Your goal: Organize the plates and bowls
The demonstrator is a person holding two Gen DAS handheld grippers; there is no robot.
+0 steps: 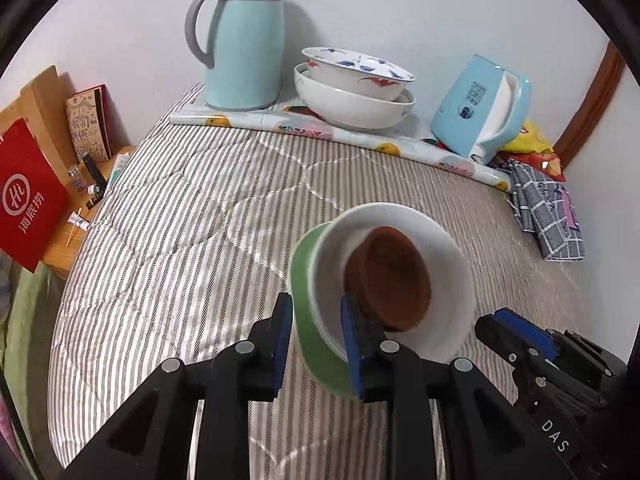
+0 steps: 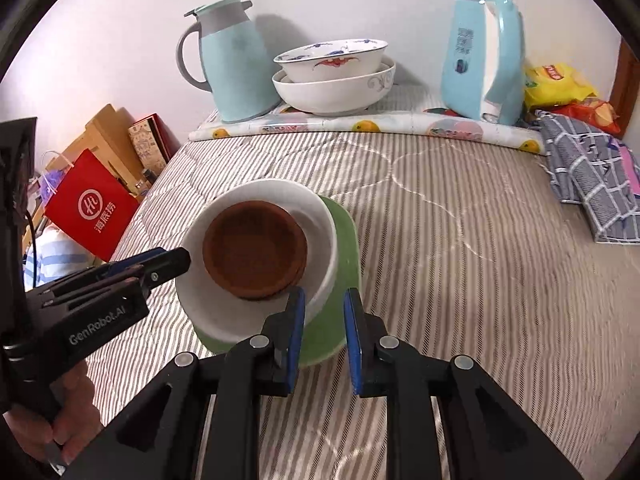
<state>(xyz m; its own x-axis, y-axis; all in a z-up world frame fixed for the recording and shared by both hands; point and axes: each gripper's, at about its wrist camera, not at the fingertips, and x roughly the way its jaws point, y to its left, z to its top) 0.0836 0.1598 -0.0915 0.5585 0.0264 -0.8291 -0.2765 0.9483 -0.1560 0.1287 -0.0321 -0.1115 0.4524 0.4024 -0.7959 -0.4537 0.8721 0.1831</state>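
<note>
The striped quilt (image 2: 460,240) covers the whole bed, and the nested stack sits near its middle: a green bowl (image 2: 340,280) at the bottom, a white bowl (image 2: 256,320) inside it, and a small brown dish (image 2: 254,252) inside that. Two more white bowls (image 2: 332,80) are stacked at the back wall between the jug (image 2: 236,64) and the kettle (image 2: 480,60).

The left gripper (image 1: 316,344) straddles the green bowl's rim with a gap at its outer finger, so it looks released. The right gripper (image 2: 324,340) is slightly parted over the opposite rim, pads not pressing.

To finish well, both should probably back off straight and evenly, clearing the rims without nudging the stack off the soft quilt.
</note>
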